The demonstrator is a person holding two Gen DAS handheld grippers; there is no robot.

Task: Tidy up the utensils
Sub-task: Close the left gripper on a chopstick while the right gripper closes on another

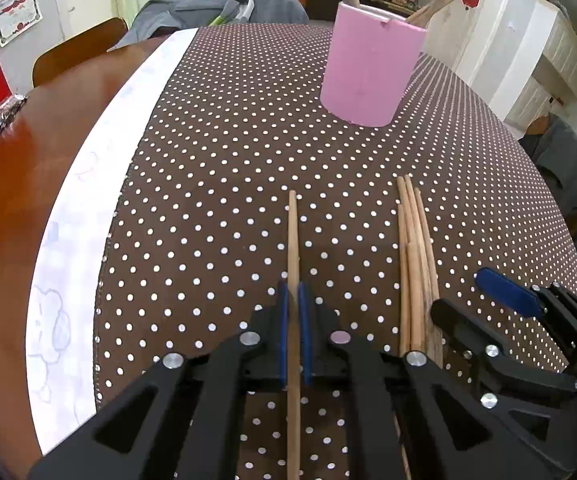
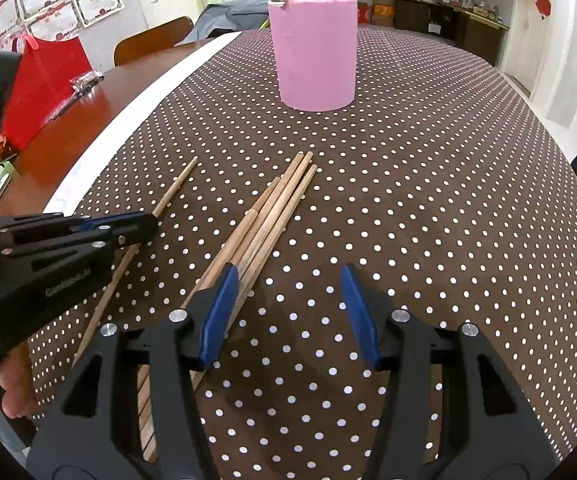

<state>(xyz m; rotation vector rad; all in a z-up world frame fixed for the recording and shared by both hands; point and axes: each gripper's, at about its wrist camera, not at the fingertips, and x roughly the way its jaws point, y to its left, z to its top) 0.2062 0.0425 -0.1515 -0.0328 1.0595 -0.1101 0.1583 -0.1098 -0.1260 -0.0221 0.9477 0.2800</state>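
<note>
The left gripper point(image 1: 294, 300) is clamped on a single wooden chopstick point(image 1: 293, 232) lying on the polka-dot tablecloth point(image 1: 216, 160), on the near side of the pink utensil holder point(image 1: 370, 68). Just beside that chopstick, also nearer than the holder, lies a bundle of chopsticks point(image 2: 272, 208). The right gripper point(image 2: 288, 296) stands half open with nothing between its jaws, its left finger touching the bundle.

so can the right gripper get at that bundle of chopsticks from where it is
Probably yes: the right gripper has its jaws open, the chopstick bundle lies bare on the tablecloth at its left jaw, and the left gripper holds a separate single chopstick aside.
</note>
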